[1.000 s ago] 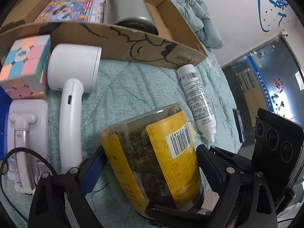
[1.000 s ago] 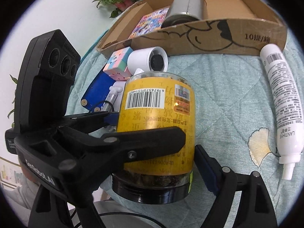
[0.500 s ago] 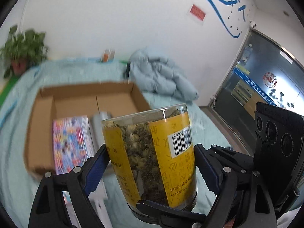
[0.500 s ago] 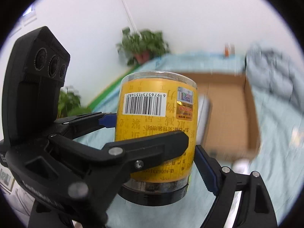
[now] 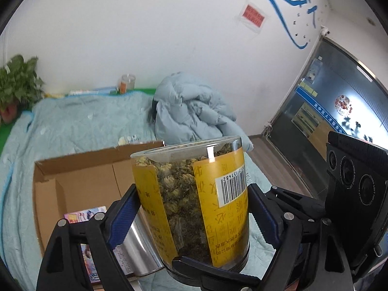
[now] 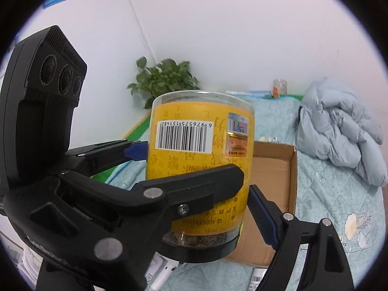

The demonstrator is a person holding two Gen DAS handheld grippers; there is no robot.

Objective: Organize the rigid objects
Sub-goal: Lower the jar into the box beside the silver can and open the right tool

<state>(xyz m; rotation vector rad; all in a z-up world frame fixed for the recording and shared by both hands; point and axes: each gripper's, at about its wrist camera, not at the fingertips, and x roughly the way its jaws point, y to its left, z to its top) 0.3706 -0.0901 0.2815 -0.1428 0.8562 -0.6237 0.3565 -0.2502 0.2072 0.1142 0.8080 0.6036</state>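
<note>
A clear jar of dried flowers with a yellow label and a barcode hangs upside down, its black lid at the bottom. My left gripper is shut on it, blue pads pressing its two sides. In the right wrist view the jar also sits in my right gripper, which is shut on its lower part near the lid. The jar hangs above the near end of an open cardboard box on the bed. The box holds a silver tin and a colourful book.
A crumpled blue-grey jacket lies on the quilted bed beyond the box. A potted plant stands by the wall. A white tube and a white handle lie on the quilt below. A glass door is at the right.
Both grippers have lifted the jar off the quilt and carried it up and forward toward the box. The items on the bed have dropped out of the left view.
</note>
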